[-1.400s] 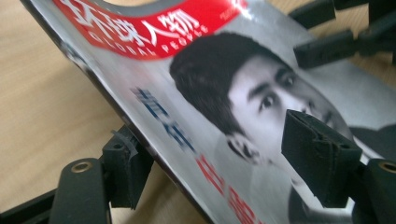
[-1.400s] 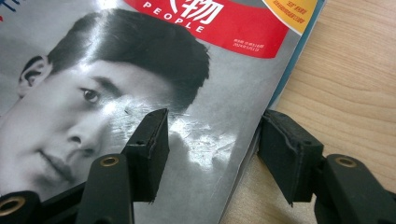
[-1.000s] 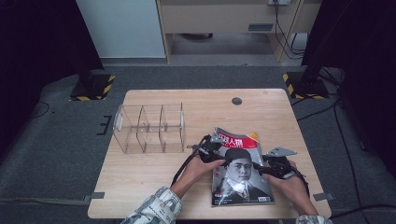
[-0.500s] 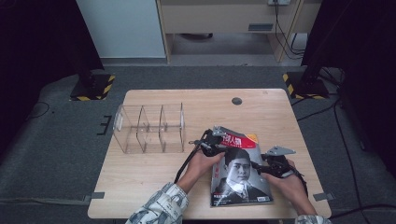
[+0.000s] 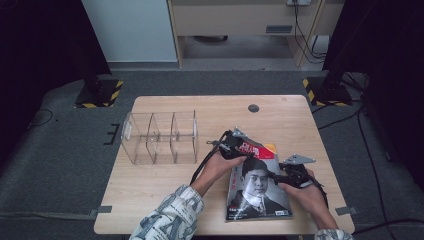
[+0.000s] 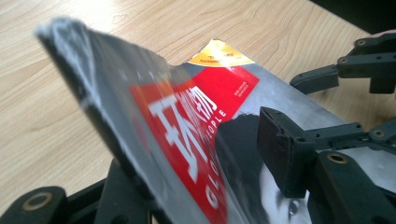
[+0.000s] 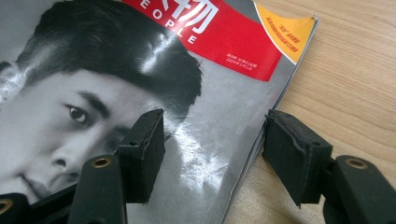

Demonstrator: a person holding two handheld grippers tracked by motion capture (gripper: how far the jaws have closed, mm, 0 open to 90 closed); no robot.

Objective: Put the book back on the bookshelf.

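organizer (image 5: 160, 137): clear | left hand-held gripper (image 5: 234, 148): parted, magazine (image 5: 257, 182) between | right (image 5: 287, 176): parted

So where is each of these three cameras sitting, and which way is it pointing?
High view: above the table, looking down; forearms, left gripper, right gripper.
Left gripper view: on the left gripper, along the magazine's lifted edge.
Right gripper view: on the right gripper, jaws straddling the cover's edge.
All share the magazine.
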